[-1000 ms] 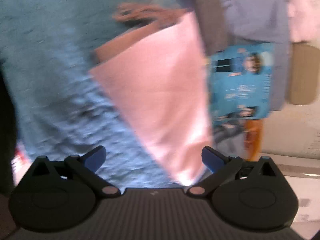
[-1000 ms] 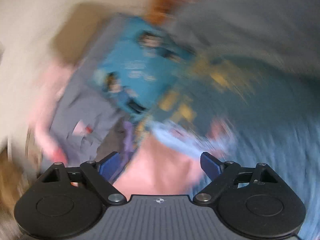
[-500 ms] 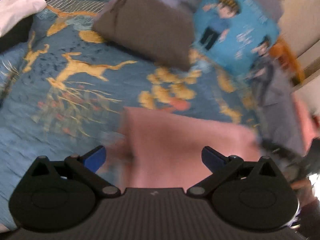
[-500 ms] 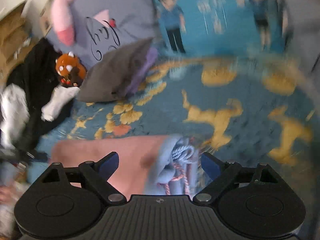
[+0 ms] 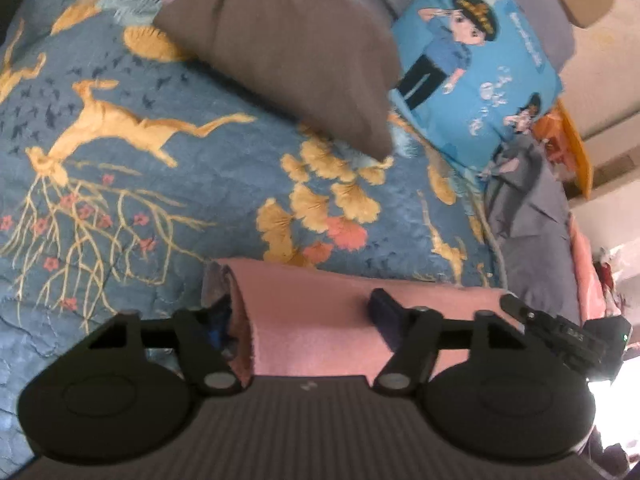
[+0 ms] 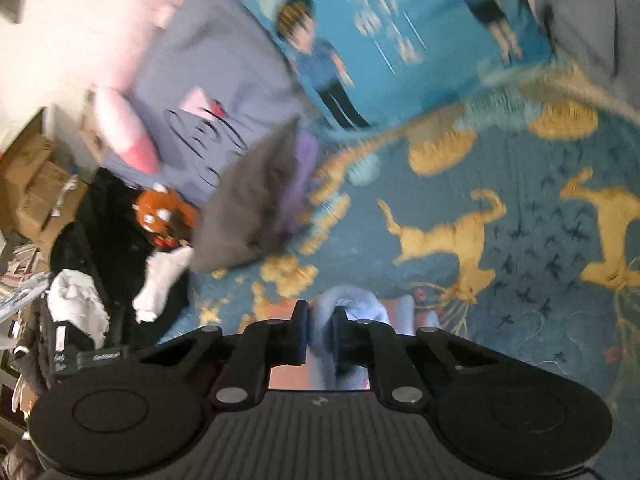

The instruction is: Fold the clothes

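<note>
A pink garment (image 5: 320, 320) lies flat on the blue bedspread (image 5: 120, 208) with gold deer. My left gripper (image 5: 300, 316) is low over the garment's left end. Its jaws are closing: the left finger sits just outside the folded edge and the right finger rests on top of the cloth. The cloth between them still lies flat. In the right wrist view, my right gripper (image 6: 320, 332) is closing its jaws on a bunched pale blue edge (image 6: 352, 304) of the same garment, and the pads press on it.
A grey pillow (image 5: 288, 48) and a blue cartoon cushion (image 5: 472, 72) lie at the head of the bed. Grey clothing (image 5: 528, 216) sits at the right. A black and white clothes pile (image 6: 100, 280), an orange plush toy (image 6: 160, 216) and cardboard boxes (image 6: 32, 184) are at the left.
Both grippers swung across the bed and came down onto the pink garment. The right jaws went from wide open to pinching the pale blue edge. The left jaws narrowed.
</note>
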`<action>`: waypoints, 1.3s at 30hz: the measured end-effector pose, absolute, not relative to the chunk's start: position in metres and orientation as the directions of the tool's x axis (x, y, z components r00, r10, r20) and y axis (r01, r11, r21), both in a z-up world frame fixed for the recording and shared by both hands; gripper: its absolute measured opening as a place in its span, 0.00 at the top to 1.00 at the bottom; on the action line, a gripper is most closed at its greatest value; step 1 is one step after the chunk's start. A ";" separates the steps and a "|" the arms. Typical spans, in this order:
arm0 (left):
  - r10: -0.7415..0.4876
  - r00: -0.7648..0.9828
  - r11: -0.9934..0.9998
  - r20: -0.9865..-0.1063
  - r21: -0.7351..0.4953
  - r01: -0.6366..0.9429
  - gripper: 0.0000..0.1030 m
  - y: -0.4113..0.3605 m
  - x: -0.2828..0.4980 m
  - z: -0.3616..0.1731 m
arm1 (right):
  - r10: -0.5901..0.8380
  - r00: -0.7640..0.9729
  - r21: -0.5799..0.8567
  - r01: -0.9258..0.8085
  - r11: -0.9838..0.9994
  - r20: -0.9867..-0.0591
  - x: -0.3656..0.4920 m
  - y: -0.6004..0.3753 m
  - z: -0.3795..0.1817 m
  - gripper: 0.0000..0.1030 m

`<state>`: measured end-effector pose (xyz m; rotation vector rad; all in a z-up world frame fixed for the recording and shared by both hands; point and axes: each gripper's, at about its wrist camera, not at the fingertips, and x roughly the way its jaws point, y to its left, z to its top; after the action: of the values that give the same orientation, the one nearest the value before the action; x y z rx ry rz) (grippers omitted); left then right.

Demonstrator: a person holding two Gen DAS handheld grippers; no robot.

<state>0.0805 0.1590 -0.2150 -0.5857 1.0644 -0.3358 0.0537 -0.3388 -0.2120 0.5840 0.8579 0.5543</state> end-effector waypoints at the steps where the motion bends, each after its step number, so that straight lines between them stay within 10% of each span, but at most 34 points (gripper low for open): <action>1: -0.531 0.468 0.797 -0.706 -0.604 -0.006 0.41 0.159 0.078 -0.208 | 0.659 0.552 0.669 -0.226 0.708 -0.511 0.045 -0.341 -0.205 0.89; 6: -0.505 0.492 0.837 -0.709 -0.540 0.081 0.41 0.146 0.072 -0.183 | 0.612 0.632 0.631 -0.240 0.738 -0.476 0.025 -0.348 -0.190 0.92; 17: -0.135 0.485 0.989 -0.864 -0.088 0.118 0.23 0.078 0.106 -0.213 | 0.296 0.602 0.237 -0.177 0.955 -0.742 0.088 -0.289 -0.236 0.90; 20: -0.117 0.537 0.991 -0.836 -0.061 0.122 0.13 0.083 0.097 -0.195 | 0.300 0.597 0.257 -0.159 0.953 -0.744 0.089 -0.297 -0.224 0.80; 24: -0.149 0.627 0.989 -0.765 -0.110 0.102 0.00 0.108 0.076 -0.155 | 0.301 0.701 0.306 -0.124 0.944 -0.646 0.070 -0.322 -0.191 0.41; 34: -0.161 0.512 0.986 -0.844 -0.110 0.127 0.00 0.127 -0.003 -0.184 | 0.412 0.590 0.221 -0.370 0.902 -0.694 0.017 -0.318 -0.194 0.42; 39: -0.203 0.489 0.979 -0.848 -0.173 0.107 0.00 0.125 -0.017 -0.212 | 0.464 0.553 0.341 -0.316 0.885 -0.692 0.019 -0.323 -0.216 0.71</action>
<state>-0.0167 0.1248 -0.2121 -0.1009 1.0436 -0.1890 0.0191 -0.3233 -0.2163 0.1851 0.8707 0.4640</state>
